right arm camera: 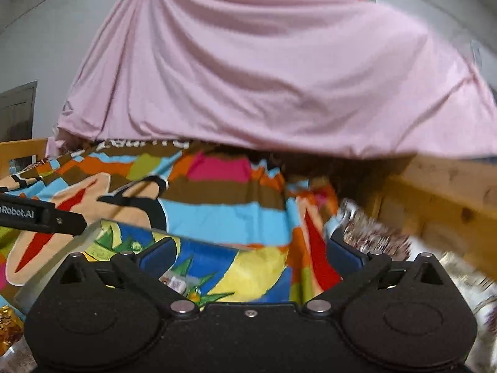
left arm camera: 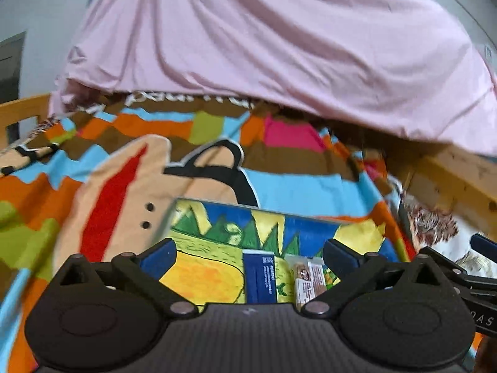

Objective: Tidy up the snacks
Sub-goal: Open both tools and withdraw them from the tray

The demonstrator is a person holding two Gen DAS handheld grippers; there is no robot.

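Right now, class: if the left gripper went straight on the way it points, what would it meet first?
Probably the colourful tray holding the blue snack box, just beyond the open left gripper. Nothing sits between its fingers. Depth is unclear; it may pass over onto the patterned blanket.

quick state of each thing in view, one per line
left gripper: jaws wide open, nothing between them
right gripper: jaws wide open, nothing between them
colourful tray: flat on the bed cover
blue packet: lying in the tray
brown-and-white snack bar: lying in the tray beside the blue packet
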